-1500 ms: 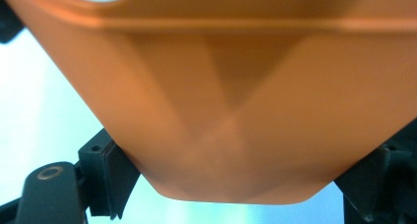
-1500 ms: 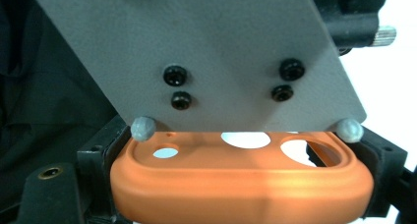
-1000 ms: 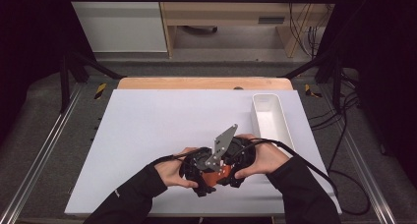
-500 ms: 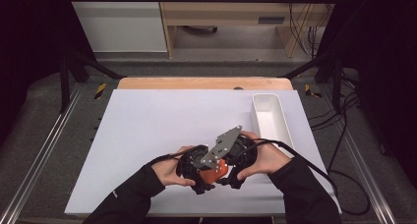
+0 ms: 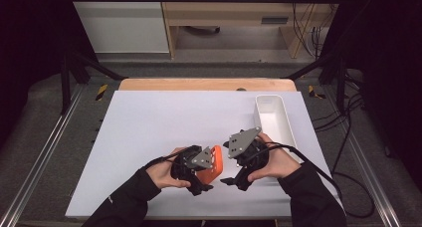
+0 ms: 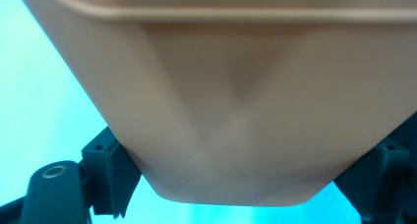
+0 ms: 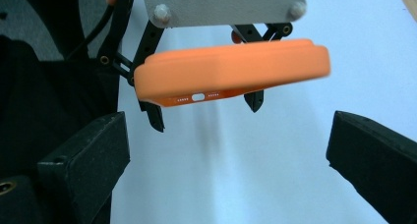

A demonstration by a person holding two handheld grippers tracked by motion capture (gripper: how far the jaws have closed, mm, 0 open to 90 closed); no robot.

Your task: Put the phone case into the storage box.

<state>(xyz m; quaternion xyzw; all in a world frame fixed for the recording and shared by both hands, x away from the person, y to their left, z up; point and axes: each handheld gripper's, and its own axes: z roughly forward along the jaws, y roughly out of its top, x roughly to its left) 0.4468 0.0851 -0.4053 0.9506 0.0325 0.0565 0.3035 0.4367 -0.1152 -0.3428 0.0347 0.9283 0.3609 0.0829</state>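
An orange phone case (image 5: 213,163) hangs just above the white table top near its front middle, with my left gripper (image 5: 201,179) shut on it. In the left gripper view the case (image 6: 246,101) sits close between the two black jaws, and my left gripper (image 6: 241,184) clamps its lower end. My right gripper (image 5: 233,183) is a short way right of the case, open and holding nothing. The right gripper view has my right gripper (image 7: 228,165) spread wide, facing the case's port edge (image 7: 231,71), which hangs under the left gripper's grey plate (image 7: 221,3).
A long white tray (image 5: 288,132) lies at the table's right side, just beyond the right hand. The white table top (image 5: 149,122) stretches bare to the left and back. Cables trail off the right edge toward the floor.
The two grippers were pressed together around the case. My right gripper has since drawn off to the right and stands open, while the left keeps the case.
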